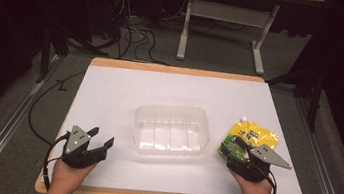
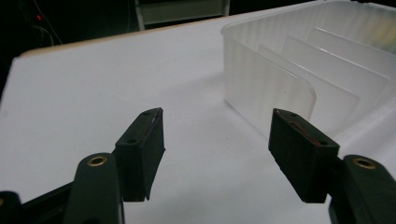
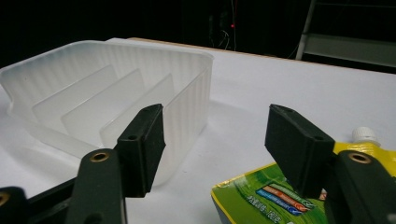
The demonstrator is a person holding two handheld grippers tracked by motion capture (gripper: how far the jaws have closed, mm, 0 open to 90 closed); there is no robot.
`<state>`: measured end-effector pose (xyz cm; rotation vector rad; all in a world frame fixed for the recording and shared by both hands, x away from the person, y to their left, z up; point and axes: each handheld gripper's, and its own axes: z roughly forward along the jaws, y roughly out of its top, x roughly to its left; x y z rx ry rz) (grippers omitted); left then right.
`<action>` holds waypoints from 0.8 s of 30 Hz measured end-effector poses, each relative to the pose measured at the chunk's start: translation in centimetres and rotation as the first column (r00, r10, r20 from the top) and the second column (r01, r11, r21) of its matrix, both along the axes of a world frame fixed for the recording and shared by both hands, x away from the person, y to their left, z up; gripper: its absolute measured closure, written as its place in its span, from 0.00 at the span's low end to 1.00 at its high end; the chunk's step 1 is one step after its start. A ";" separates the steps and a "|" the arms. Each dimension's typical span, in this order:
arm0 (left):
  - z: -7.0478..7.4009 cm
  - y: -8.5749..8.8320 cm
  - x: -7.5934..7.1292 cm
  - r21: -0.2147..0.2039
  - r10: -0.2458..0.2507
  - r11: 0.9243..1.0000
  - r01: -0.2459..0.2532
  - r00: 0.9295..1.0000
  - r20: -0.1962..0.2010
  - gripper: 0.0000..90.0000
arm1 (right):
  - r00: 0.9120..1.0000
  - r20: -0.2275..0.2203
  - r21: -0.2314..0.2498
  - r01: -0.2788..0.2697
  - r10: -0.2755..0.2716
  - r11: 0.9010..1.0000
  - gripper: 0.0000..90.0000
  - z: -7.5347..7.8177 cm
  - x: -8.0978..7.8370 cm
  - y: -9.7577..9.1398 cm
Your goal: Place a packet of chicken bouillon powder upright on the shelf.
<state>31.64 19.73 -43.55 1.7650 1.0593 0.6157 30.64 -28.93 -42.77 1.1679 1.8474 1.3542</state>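
Now we see a white table (image 1: 110,94) with a clear plastic tub (image 1: 171,130) near its middle, and inside the tub stand thin dividers. Our left gripper (image 1: 102,139) rests on the table to the left of the tub, apart from it; its jaws are spread wide and hold nothing. Our right gripper (image 1: 232,146) is at the right side, over the near end of a yellow-green pouch (image 1: 251,133) with a white spout. Its jaws are also spread, not pinching the pouch.
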 end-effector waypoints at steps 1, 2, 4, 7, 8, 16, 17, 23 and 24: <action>0.0 0.0 0.0 0.000 0.000 1.000 0.000 1.000 0.000 0.41 | 1.000 0.000 0.000 0.000 0.000 1.000 0.44 0.0 0.0 0.0; -0.2 0.0 0.2 -0.003 0.005 1.000 -0.005 1.000 -0.006 0.41 | 1.000 -0.001 0.001 -0.001 0.001 1.000 0.46 -0.1 0.0 0.0; -0.6 0.0 0.5 -0.005 0.007 1.000 -0.007 1.000 -0.023 0.42 | 1.000 -0.004 -0.001 0.001 -0.001 1.000 0.46 -0.2 0.0 0.0; -1.0 -0.2 0.8 -0.022 0.008 1.000 -0.009 0.999 -0.054 0.42 | 1.000 -0.002 -0.001 0.006 -0.006 1.000 0.47 -0.2 0.0 -0.2; -1.1 -0.3 0.8 -0.023 0.000 1.000 -0.001 0.998 -0.067 0.46 | 1.000 -0.004 -0.006 0.018 -0.019 1.000 0.48 -0.2 0.1 -0.4; -2.3 -3.3 0.2 0.046 -0.091 0.994 0.098 0.986 -0.140 0.97 | 0.998 -0.012 -0.008 0.061 -0.061 0.998 0.50 -0.4 0.3 -1.7; -2.4 -3.9 0.1 0.053 -0.102 0.992 0.111 0.984 -0.147 1.00 | 0.998 -0.012 -0.003 0.068 -0.068 0.998 0.50 -0.4 0.3 -1.9; -2.7 -6.4 0.7 0.066 -0.069 0.995 0.080 0.986 -0.149 1.00 | 0.995 -0.020 -0.012 0.097 -0.097 0.995 0.51 -0.5 0.2 -2.5; -2.6 -6.9 1.2 0.050 -0.037 0.998 0.044 0.989 -0.143 1.00 | 0.994 -0.023 -0.011 0.111 -0.111 0.994 0.51 -0.5 0.2 -2.9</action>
